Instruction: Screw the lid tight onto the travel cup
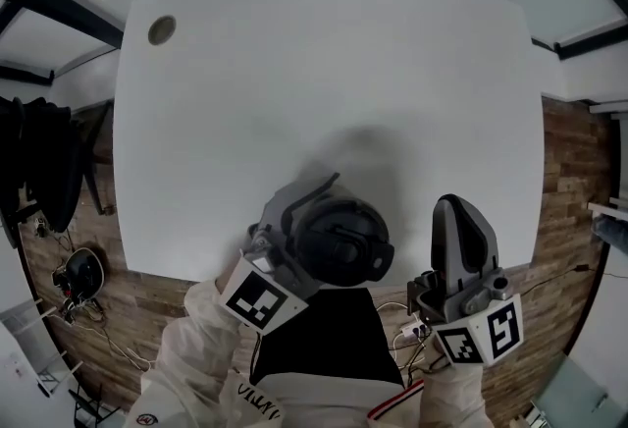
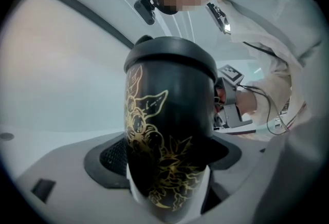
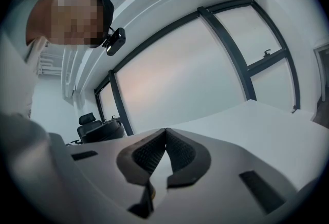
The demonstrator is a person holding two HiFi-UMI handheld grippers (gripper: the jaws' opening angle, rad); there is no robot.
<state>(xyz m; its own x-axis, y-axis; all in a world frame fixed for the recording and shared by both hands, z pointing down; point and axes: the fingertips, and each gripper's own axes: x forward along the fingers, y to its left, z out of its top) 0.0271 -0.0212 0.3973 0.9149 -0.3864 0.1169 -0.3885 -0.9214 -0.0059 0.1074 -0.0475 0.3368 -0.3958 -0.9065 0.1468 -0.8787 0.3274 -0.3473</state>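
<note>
Black glossy travel cup [image 2: 164, 115], lid [image 1: 341, 238] on | near edge of table [image 1: 324, 73] | left gripper [image 2: 167, 166] clasps its body | right gripper [image 3: 164, 138] closed, empty, to the right | likely rigid, slick: hold body, twist lid rim.

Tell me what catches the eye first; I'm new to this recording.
A black travel cup with a gold line drawing, its lid on, is held in the left gripper and fills that gripper's view. In the head view it is at the near edge of a white table; the right gripper is shut beside it.
</note>
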